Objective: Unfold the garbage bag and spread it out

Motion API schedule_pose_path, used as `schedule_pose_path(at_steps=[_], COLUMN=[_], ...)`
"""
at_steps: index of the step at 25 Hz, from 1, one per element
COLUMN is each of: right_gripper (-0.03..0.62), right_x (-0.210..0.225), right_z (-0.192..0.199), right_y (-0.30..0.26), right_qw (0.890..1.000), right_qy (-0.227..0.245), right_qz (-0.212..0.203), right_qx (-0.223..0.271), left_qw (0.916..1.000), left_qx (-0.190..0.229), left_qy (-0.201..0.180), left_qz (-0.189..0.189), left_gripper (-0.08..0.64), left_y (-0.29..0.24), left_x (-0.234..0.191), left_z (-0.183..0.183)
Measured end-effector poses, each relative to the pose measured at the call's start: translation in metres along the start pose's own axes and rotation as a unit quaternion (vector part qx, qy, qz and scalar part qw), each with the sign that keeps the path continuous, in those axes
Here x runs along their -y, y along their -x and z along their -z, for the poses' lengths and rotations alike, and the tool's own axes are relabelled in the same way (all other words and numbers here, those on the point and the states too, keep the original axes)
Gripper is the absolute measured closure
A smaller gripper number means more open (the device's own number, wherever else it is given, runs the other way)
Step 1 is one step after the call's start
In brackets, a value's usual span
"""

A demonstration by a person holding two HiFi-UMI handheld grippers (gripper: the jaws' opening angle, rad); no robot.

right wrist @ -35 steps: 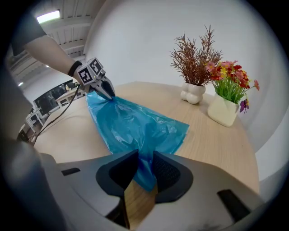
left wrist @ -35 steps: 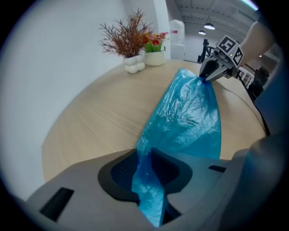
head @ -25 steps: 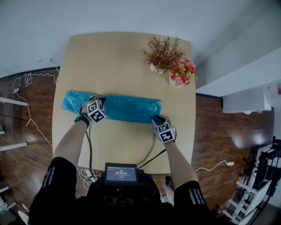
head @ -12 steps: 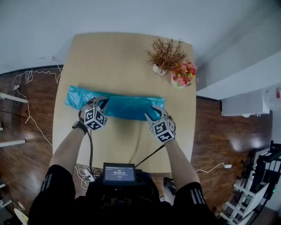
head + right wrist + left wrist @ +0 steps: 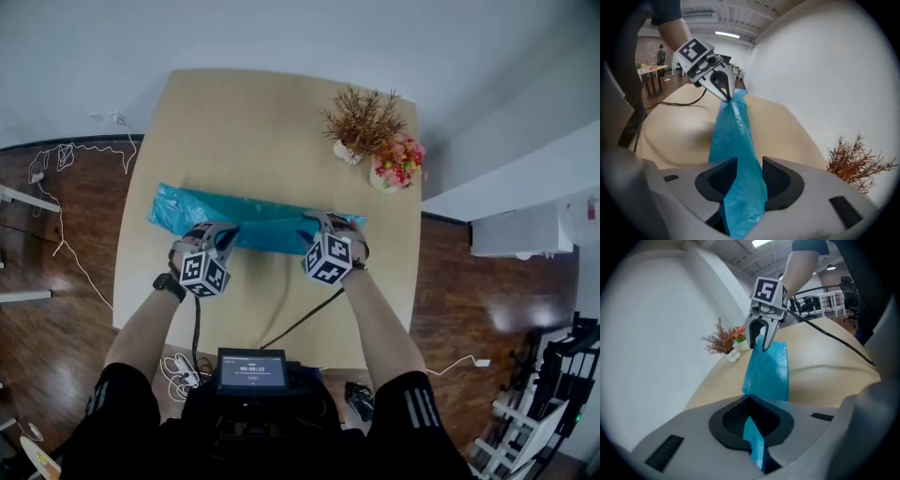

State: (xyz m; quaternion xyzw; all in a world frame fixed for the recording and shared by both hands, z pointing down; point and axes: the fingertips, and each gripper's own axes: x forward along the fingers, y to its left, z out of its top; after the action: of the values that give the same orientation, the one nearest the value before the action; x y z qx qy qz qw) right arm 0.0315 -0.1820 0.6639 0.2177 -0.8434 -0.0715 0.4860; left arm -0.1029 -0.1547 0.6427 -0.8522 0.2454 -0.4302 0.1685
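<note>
Left tool (image 5: 214,231) is closed tight on a thin fold of the blue garbage bag (image 5: 267,223). Right tool (image 5: 323,225) has its jaws much wider, and they have just been opening a little; a thick bunch of the same bag fills the gap between them and is gripped there. The bag lies as a long band across the middle of the table (image 5: 253,122), from near the left edge to near the right edge; its near side is lifted off the table between the two tools. A dried plant (image 5: 364,117) and a pot of flowers (image 5: 398,161) stand at the far right corner, apart from the bag.
</note>
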Motion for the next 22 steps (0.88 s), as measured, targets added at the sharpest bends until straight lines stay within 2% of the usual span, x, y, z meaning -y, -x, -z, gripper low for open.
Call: schedule_pose_path(at_steps=[2, 4, 8, 12, 17, 19, 22], right_gripper=[0.402, 0.483, 0.571, 0.575, 0.575, 0.575, 0.575], right_x=[-0.008, -0.013, -0.02, -0.025, -0.03, -0.034, -0.042], right_z=[0.007, 0.012, 0.009, 0.005, -0.003, -0.005, -0.007], right_y=[-0.007, -0.01, -0.005, 0.003, 0.019, 0.025, 0.031], right_qw=[0.999, 0.999, 0.999, 0.998, 0.997, 0.996, 0.996], right_qy=[0.017, 0.026, 0.038, 0.047, 0.065, 0.069, 0.067], right_qz=[-0.014, -0.016, 0.004, 0.024, 0.043, 0.05, 0.057], right_qx=[-0.025, -0.035, -0.033, -0.029, -0.021, -0.02, -0.02], left_qw=[1.0, 1.0, 0.9999, 0.9995, 0.9935, 0.9883, 0.9736], left_qx=[0.0, -0.003, -0.012, -0.031, -0.091, -0.127, -0.189], left_qy=[0.0, -0.001, -0.001, -0.011, -0.067, -0.085, -0.097], left_qz=[0.002, 0.007, 0.007, 0.0, -0.019, 0.004, 0.084], left_gripper=[0.56, 0.56, 0.547, 0.431, 0.333, 0.314, 0.313], left_y=[0.003, 0.003, 0.008, 0.025, 0.057, 0.064, 0.069], left_x=[0.006, 0.011, 0.012, -0.001, -0.044, -0.05, -0.033], left_z=[0.002, 0.003, 0.009, 0.02, 0.051, 0.071, 0.117])
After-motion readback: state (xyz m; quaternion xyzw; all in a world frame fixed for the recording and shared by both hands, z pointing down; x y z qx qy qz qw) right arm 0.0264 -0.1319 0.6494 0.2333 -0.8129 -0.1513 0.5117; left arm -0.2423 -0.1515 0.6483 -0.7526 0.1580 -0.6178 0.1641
